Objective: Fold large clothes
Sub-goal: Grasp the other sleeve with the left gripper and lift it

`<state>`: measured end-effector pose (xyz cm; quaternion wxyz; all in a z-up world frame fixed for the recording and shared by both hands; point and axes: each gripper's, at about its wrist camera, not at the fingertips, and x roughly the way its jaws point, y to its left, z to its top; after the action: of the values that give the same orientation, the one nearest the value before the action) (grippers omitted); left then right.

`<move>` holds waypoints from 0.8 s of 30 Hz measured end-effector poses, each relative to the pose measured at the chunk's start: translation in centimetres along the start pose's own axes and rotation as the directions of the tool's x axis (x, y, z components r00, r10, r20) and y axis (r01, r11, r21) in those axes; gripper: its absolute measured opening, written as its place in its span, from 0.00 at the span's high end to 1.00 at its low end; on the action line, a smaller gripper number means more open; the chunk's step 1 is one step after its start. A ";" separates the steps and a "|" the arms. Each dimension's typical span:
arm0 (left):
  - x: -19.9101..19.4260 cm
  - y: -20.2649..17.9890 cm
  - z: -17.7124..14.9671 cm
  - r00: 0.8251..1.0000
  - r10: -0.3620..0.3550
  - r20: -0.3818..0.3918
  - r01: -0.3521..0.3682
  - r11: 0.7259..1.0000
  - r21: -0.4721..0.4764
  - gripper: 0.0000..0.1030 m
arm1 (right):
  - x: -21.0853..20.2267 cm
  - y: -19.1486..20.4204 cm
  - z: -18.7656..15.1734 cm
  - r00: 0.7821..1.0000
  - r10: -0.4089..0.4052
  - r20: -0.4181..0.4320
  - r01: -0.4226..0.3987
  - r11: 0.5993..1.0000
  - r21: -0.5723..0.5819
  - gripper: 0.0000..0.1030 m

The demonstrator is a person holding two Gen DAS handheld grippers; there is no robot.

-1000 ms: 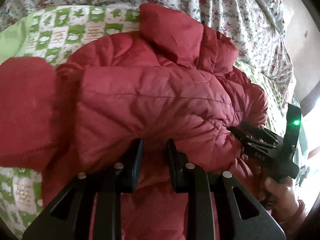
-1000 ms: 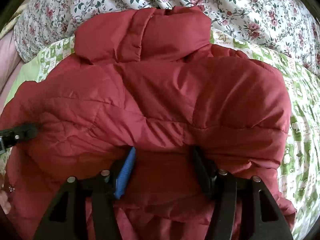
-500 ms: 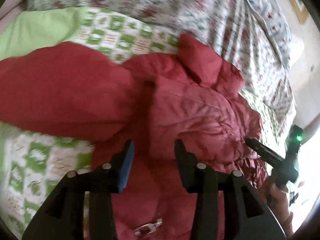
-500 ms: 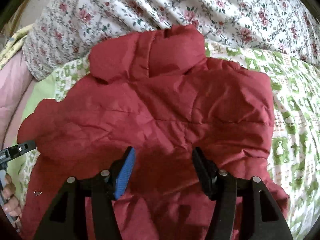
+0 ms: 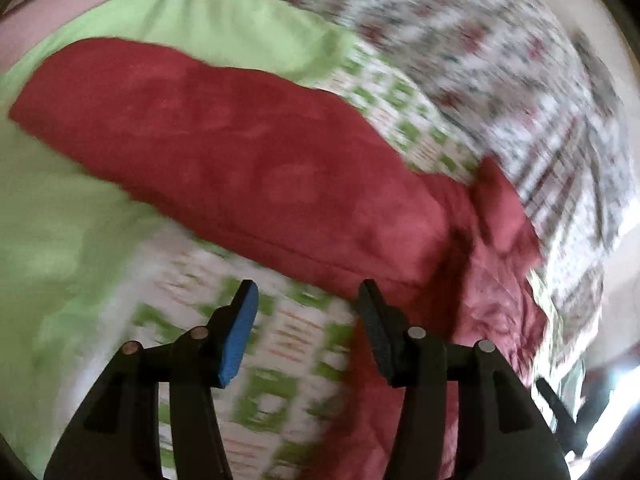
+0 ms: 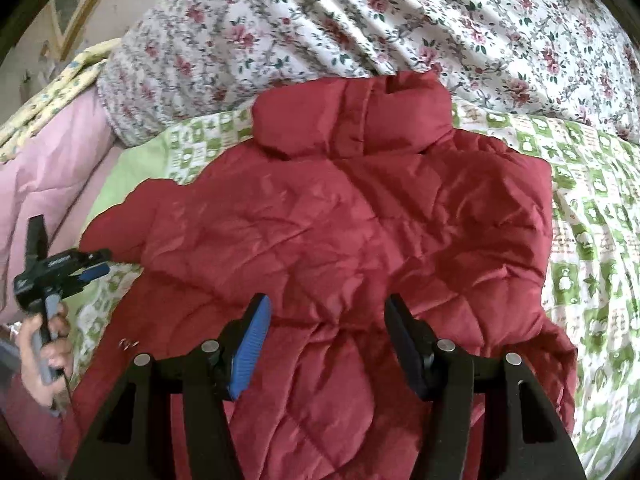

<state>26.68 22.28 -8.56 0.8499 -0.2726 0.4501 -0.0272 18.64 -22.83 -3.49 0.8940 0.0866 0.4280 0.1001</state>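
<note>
Both our grippers, left gripper (image 5: 304, 312) and right gripper (image 6: 326, 334), hover half-open and empty, left fingers just widened to take the jacket (image 6: 344, 236) sleeve (image 5: 224, 148) for folding.

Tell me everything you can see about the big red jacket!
The red jacket is puffy and quilted, of smooth, crinkly cloth. It lies flat on the green-and-white checked bedspread, its stand-up collar toward the flowered quilt. One sleeve sticks out sideways onto the bedspread; the other side looks folded in. A small metal zipper pull shows near its edge. Neither gripper touches it.
</note>
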 end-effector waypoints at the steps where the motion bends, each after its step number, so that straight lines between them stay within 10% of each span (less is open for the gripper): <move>1: -0.1 1.0 0.5 1.000 0.009 0.009 -0.009 1.000 -0.026 0.51 | -0.3 0.1 -0.2 1.000 0.008 0.000 -0.008 1.000 -0.001 0.41; 13: 0.3 12.2 4.7 0.994 0.010 0.113 0.034 0.925 -0.378 0.51 | -1.8 0.2 -1.7 0.999 0.044 -0.015 -0.044 0.999 -0.008 0.39; 24: 1.4 13.8 8.1 0.981 -0.004 0.194 0.087 0.900 -0.426 0.51 | -2.2 -0.6 -2.4 0.998 0.053 -0.017 -0.052 0.998 0.028 0.39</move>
<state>31.07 37.15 -12.76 0.8059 -0.4662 0.3561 0.0793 15.47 -23.85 -3.43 0.8860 0.1091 0.4348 0.1184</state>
